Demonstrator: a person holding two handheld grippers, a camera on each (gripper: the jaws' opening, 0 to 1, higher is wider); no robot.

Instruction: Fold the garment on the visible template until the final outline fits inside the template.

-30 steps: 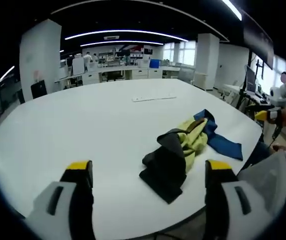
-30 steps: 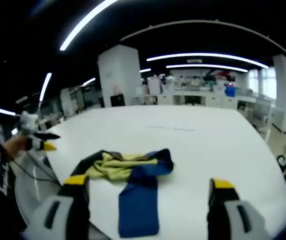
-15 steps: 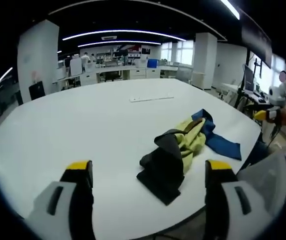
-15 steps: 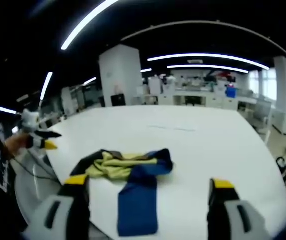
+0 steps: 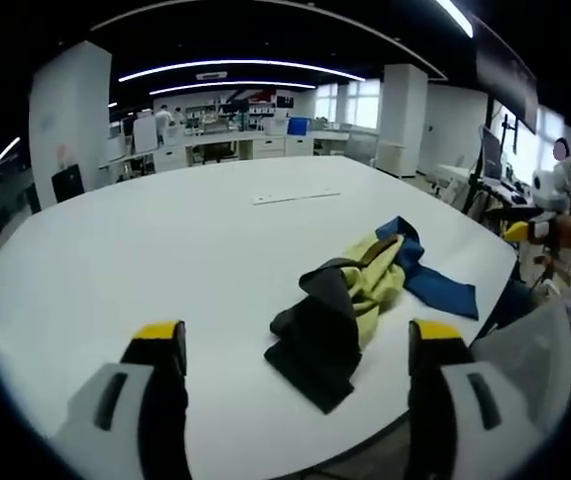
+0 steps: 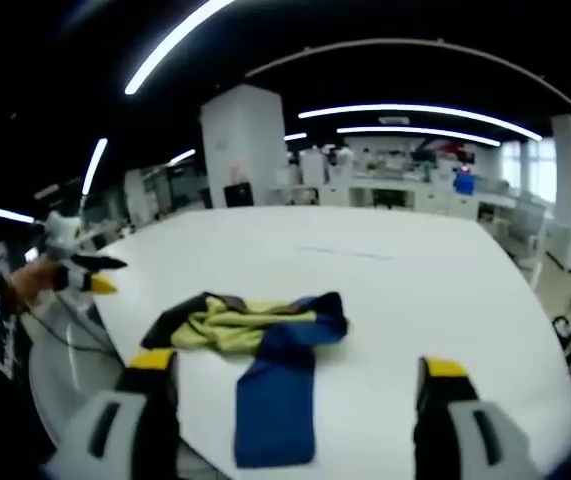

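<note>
Garment (image 5: 350, 305) sits crumpled near the surface (image 5: 165, 250) edge; both tongs (image 5: 295, 345) (image 6: 295, 375) wide open, empty, lining up a grab.

The crumpled garment (image 5: 350, 305) hides its own folds, the far desks (image 5: 235, 145) are too small to read, and the template isn't discernible.

Garment (image 5: 350, 305): soft cloth, matt, lying crumpled in black, yellow-green and blue panels. Table (image 5: 165, 240): smooth white top, giving off a faint sheen. Left gripper (image 5: 298, 350) and right gripper (image 6: 293, 385): showing grey plastic-looking jaws with yellow tips.
</note>
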